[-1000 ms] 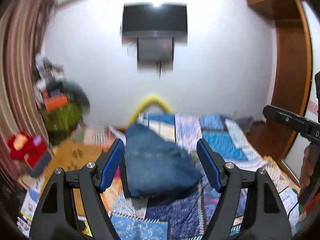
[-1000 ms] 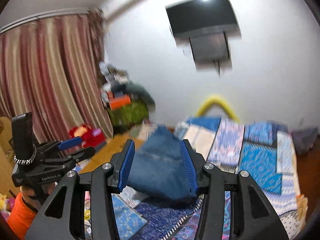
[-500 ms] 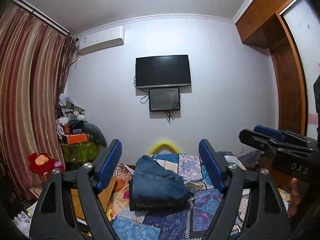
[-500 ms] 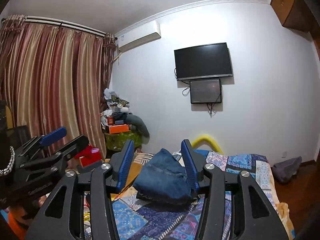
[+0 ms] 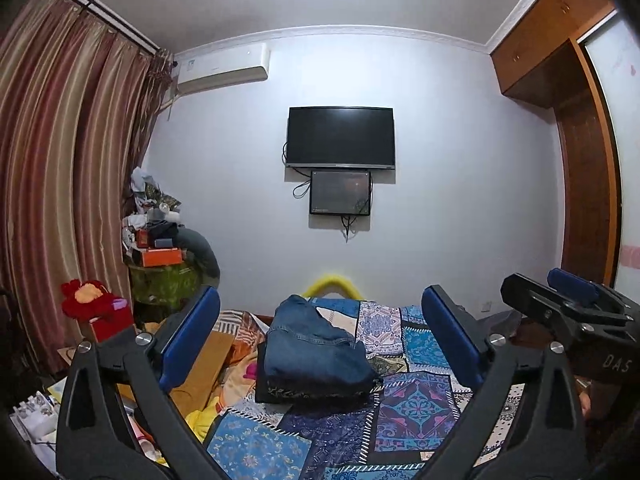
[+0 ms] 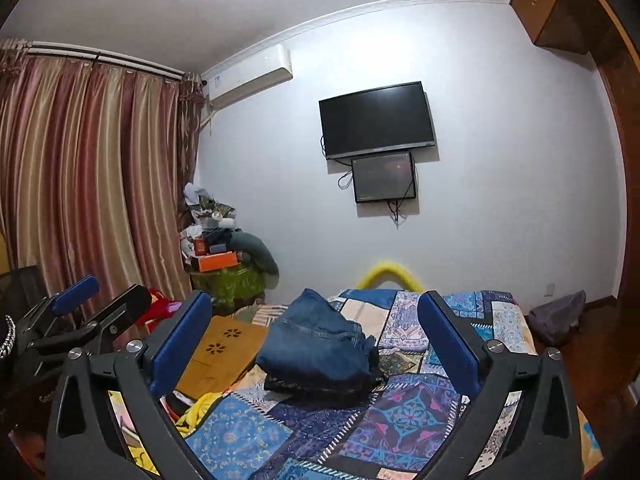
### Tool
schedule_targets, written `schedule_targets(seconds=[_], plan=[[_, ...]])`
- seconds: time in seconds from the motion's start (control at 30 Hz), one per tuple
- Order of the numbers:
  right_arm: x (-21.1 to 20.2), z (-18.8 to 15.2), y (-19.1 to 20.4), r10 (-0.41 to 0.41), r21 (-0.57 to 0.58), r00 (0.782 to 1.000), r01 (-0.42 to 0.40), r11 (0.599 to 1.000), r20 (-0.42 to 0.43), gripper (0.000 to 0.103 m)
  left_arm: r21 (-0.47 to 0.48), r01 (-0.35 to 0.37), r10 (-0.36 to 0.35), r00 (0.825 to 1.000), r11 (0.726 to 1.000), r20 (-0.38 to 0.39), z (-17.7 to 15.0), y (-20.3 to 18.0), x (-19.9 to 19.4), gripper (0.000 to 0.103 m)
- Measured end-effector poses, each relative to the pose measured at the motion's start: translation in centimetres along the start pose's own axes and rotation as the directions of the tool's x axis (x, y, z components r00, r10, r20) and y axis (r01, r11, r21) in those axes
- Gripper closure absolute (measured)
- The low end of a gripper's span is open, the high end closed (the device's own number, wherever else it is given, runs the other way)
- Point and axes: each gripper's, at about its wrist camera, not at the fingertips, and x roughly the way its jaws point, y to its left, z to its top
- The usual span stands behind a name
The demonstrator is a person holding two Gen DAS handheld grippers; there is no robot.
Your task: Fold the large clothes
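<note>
The left tool (image 5: 320, 344) and right tool (image 6: 316, 344) are held released, jaws spread wide, nothing gripped, raised level well short of the garment, presumably to clear the finished fold. Beyond them, the folded jeans (image 5: 316, 354) are seen stacked on a dark folded garment (image 5: 312, 392) on the patchwork-covered bed (image 5: 416, 404). The television (image 5: 341, 137) is mounted on the far wall.

Folded blue jeans (image 5: 316, 354) atop dark garment (image 5: 312, 392)
</note>
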Motion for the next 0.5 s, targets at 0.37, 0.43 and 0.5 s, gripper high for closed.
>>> schedule_targets(seconds=[0.37,0.43,0.5], plan=[[0.0,-0.9,-0.1,-0.008,-0.007,0.999,0.007,1.0,-0.034,0.001,0.021,-0.037,0.038,0.999,0.999,-0.023,-1.5,0.2,0.8,0.001],[0.1,-0.9,0.0,-0.008,-0.006,0.999,0.008,1.0,-0.045,0.001,0.017,-0.034,0.034,0.999,0.999,-0.035,-1.8,0.3,1.1,0.001],[0.1,-0.9,0.0,-0.01,-0.005,0.999,0.01,1.0,-0.052,0.001,0.01,-0.032,0.032,0.999,0.999,-0.043,-1.9,0.5,1.3,0.001]])
